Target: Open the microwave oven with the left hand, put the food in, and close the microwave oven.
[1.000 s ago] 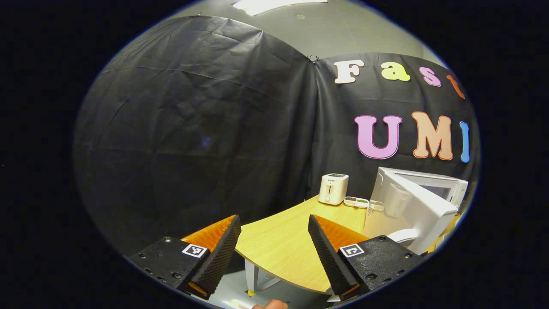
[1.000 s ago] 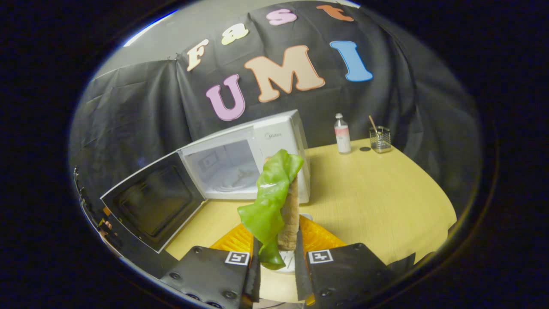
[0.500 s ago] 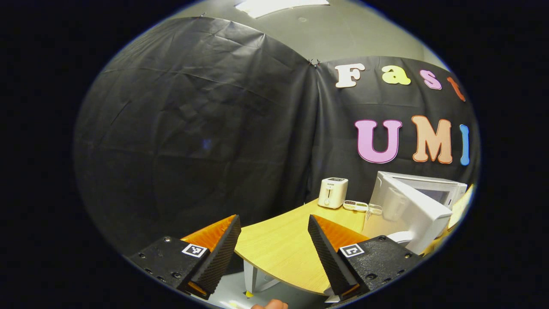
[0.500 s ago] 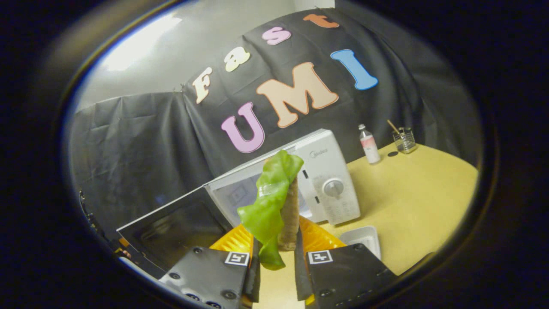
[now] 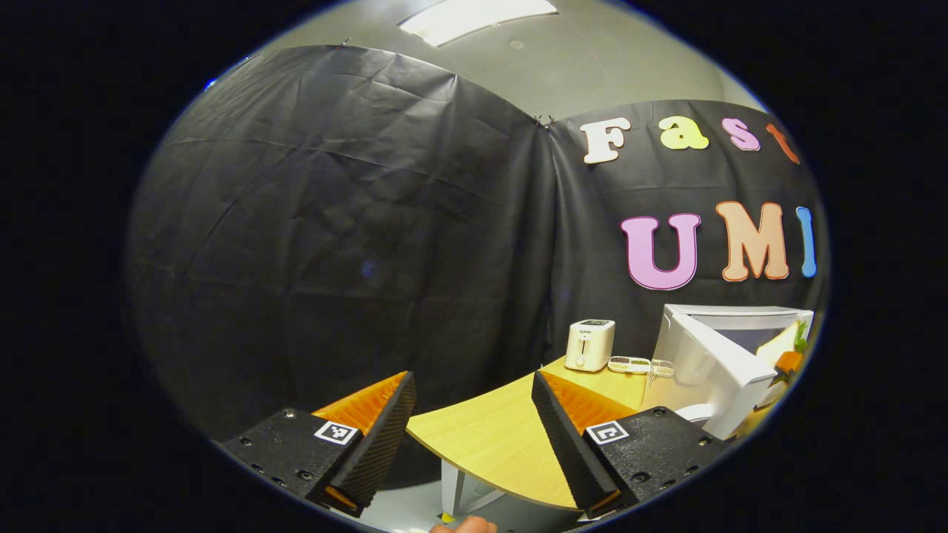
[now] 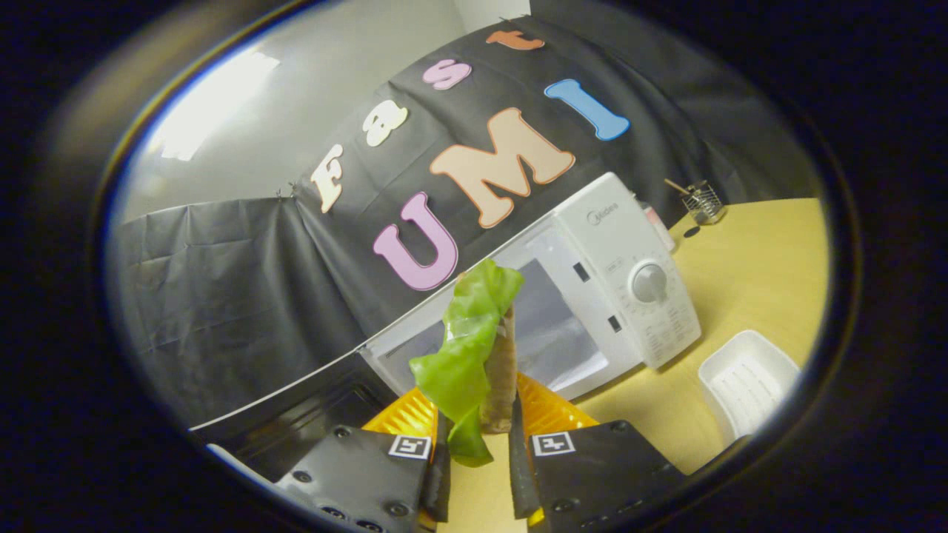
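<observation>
- In front of the open microwave (image 6: 592, 296): the right gripper (image 6: 478, 451), clenched on the sandwich (image 6: 478, 348), has drawn closer; insertion seems imminent.
- Left gripper (image 5: 474, 437): released, empty, held back off the door (image 5: 703, 366).

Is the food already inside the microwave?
No: the sandwich is clamped in the right hand-held gripper, in front of the microwave.

White microwave oven (image 6: 592, 289) cavity stands open and unobstructed ahead. Its dark-windowed swung-out door (image 6: 311, 403) blocks the left approach. A white ribbed plastic tray (image 6: 748, 381) occupies the yellow wooden tabletop (image 6: 755, 274) to the right.
</observation>
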### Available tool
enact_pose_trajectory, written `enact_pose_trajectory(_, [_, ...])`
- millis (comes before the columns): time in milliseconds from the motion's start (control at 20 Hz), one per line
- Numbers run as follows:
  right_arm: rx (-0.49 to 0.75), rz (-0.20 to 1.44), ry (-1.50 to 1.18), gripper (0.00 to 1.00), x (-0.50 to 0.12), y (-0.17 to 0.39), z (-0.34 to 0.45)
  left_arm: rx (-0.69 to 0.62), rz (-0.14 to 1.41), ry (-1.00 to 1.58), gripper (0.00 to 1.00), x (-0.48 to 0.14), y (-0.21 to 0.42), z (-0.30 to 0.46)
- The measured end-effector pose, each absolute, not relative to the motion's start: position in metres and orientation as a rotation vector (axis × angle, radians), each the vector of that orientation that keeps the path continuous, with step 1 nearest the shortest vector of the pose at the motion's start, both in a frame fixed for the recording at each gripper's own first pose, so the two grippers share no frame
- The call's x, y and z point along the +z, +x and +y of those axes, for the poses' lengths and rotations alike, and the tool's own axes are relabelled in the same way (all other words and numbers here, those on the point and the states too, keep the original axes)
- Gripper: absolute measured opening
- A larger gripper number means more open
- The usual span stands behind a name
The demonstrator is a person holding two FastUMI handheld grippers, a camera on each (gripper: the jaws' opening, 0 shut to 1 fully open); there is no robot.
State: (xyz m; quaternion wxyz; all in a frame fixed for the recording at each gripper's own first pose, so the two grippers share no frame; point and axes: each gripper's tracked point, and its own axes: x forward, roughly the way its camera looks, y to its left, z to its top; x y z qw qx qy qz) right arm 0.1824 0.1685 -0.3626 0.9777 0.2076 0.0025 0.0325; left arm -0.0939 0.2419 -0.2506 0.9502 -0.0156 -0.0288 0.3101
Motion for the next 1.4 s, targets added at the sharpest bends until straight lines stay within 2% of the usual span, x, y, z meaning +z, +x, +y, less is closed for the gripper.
enact_pose_trajectory(450, [0.005, 0.149, 0.453, 0.35, -0.405, 0.271, 0.186, 0.648, -0.1, -0.01, 0.94, -0.239, -0.098, 0.247])
enact_pose_trajectory(550, [-0.006, 0.158, 0.433, 0.35, -0.41, 0.289, 0.186, 0.662, -0.104, 0.001, 0.96, -0.238, -0.1, 0.251])
enact_pose_trajectory(600, [-0.002, 0.161, 0.425, 0.27, -0.412, 0.297, 0.186, 0.666, -0.105, 0.005, 0.96, -0.237, -0.101, 0.251])
enact_pose_trajectory(800, [-0.015, 0.18, 0.446, 0.27, -0.422, 0.32, 0.177, 0.635, -0.11, 0.002, 0.94, -0.235, -0.097, 0.244])
enact_pose_trajectory(900, [-0.018, 0.185, 0.427, 0.27, -0.424, 0.329, 0.172, 0.624, -0.104, 0.001, 0.96, -0.238, -0.095, 0.243])
enact_pose_trajectory(1050, [-0.034, 0.175, 0.346, 0.27, -0.426, 0.335, 0.165, 0.64, -0.106, 0.01, 0.93, -0.236, -0.097, 0.248])
enact_pose_trajectory(1150, [-0.022, 0.172, 0.252, 0.4, -0.424, 0.337, 0.168, 0.639, -0.11, 0.01, 0.93, -0.235, -0.097, 0.248])
enact_pose_trajectory(1200, [-0.018, 0.169, 0.21, 0.33, -0.423, 0.339, 0.17, 0.636, -0.11, 0.009, 0.96, -0.235, -0.097, 0.248])
enact_pose_trajectory(1250, [-0.026, 0.165, 0.156, 0.33, -0.421, 0.341, 0.169, 0.632, -0.107, 0.008, 0.96, -0.237, -0.096, 0.247])
enact_pose_trajectory(1300, [-0.026, 0.17, 0.108, 0.39, -0.42, 0.343, 0.169, 0.627, -0.104, 0.005, 0.96, -0.237, -0.094, 0.246])
enact_pose_trajectory(1400, [-0.015, 0.18, 0.046, 0.39, -0.419, 0.347, 0.176, 0.621, -0.097, -0.004, 0.96, -0.24, -0.093, 0.245])
